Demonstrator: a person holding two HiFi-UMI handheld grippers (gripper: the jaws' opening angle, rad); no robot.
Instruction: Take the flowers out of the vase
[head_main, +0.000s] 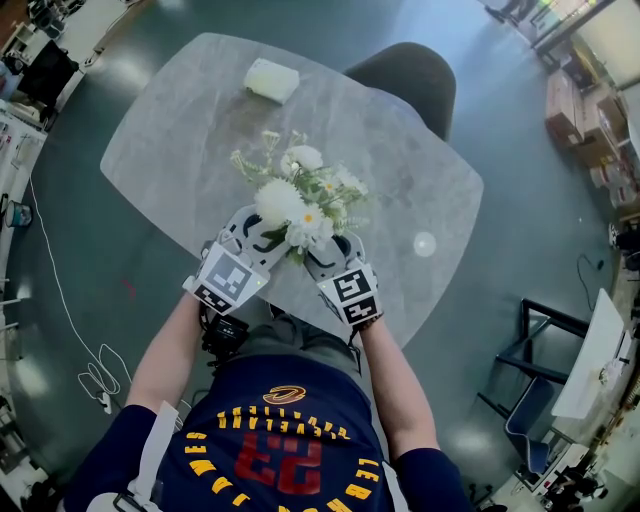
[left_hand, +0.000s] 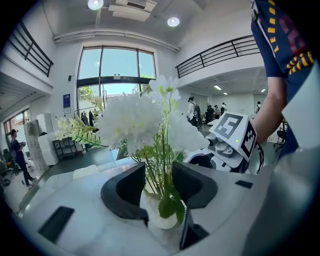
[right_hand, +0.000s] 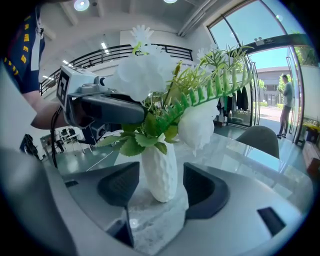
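A bunch of white flowers (head_main: 300, 195) with green leaves stands in a small white ribbed vase (right_hand: 160, 172) on the marble table (head_main: 180, 150). My left gripper (left_hand: 159, 187) is open, its jaws on either side of the green stems (left_hand: 161, 165) just above the vase's mouth (left_hand: 157, 212). My right gripper (right_hand: 161, 187) is open lower down, with the vase's body between its pads and a narrow gap on each side. In the head view both grippers, left (head_main: 262, 235) and right (head_main: 325, 250), meet under the blooms, which hide the vase.
A pale folded packet (head_main: 271, 79) lies at the table's far side. A dark chair (head_main: 405, 78) stands behind the table. A small white round spot (head_main: 425, 244) shows on the tabletop to the right. The table's near edge is just under my grippers.
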